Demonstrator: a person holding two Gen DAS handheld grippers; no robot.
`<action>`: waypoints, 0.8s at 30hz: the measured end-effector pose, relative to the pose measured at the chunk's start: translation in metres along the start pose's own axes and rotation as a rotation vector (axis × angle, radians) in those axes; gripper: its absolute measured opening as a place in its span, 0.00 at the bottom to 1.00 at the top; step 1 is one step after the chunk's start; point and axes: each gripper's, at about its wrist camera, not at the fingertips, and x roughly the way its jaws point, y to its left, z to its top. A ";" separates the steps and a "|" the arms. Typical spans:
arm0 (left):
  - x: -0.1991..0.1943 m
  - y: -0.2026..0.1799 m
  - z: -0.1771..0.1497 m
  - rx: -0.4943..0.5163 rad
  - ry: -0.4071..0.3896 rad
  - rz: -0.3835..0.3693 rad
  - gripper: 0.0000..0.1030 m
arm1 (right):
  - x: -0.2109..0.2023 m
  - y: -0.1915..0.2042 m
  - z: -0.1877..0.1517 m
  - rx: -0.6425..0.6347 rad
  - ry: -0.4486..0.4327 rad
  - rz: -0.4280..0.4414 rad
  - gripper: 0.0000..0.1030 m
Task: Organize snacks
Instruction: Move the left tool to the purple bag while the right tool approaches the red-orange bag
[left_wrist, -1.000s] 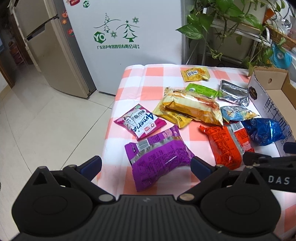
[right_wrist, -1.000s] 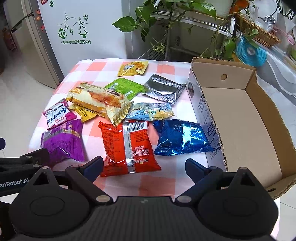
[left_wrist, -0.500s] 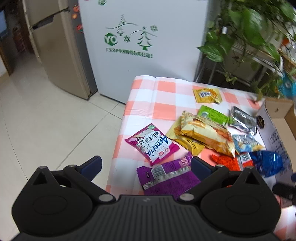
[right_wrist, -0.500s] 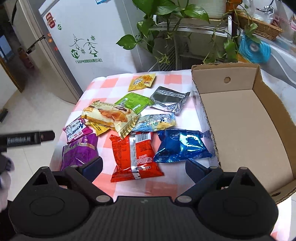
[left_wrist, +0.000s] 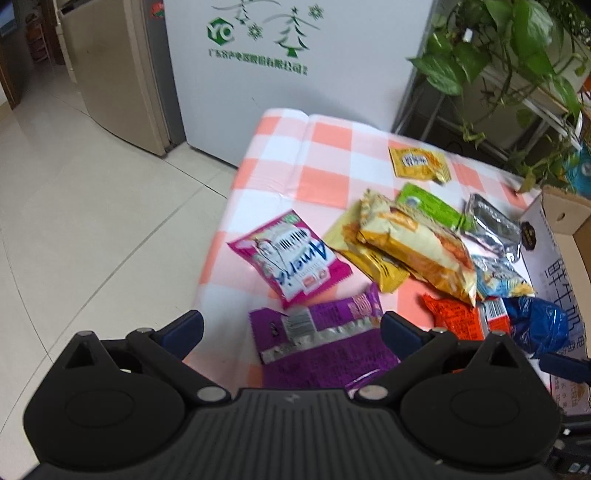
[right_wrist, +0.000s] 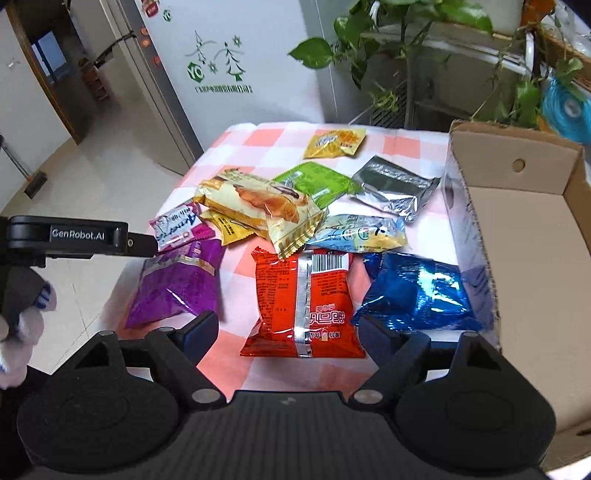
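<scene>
Several snack packets lie on the checked tablecloth (left_wrist: 325, 136). My left gripper (left_wrist: 291, 330) is open and empty above the near end of a purple packet (left_wrist: 325, 343), with a pink packet (left_wrist: 291, 262) just beyond. My right gripper (right_wrist: 288, 332) is open and empty over the near end of a red packet (right_wrist: 303, 299). A blue packet (right_wrist: 417, 291) lies to its right, against the open cardboard box (right_wrist: 524, 236). The purple packet (right_wrist: 177, 284) also shows at left in the right wrist view, under the left gripper's finger (right_wrist: 85, 238).
Yellow croissant packet (right_wrist: 258, 206), green (right_wrist: 314, 181), silver (right_wrist: 395, 188), light-blue (right_wrist: 358, 232) and small yellow (right_wrist: 336, 142) packets lie further back. A white fridge (left_wrist: 288, 66) and potted plants (right_wrist: 424, 48) stand behind the table. Floor lies off the table's left edge.
The left gripper has pulled back and swung left, then come forward again over the purple packet. The right gripper has risen and moved in over the red packet. Both stay open.
</scene>
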 end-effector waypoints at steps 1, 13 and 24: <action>0.003 -0.002 0.000 0.003 0.005 -0.001 0.98 | 0.003 -0.001 0.000 0.008 0.004 0.001 0.84; 0.033 -0.019 -0.005 -0.015 0.050 -0.035 0.98 | 0.026 0.005 0.001 0.004 0.030 0.002 0.80; 0.054 -0.026 -0.011 0.008 0.074 0.020 0.99 | 0.042 0.006 0.002 0.034 0.028 -0.035 0.84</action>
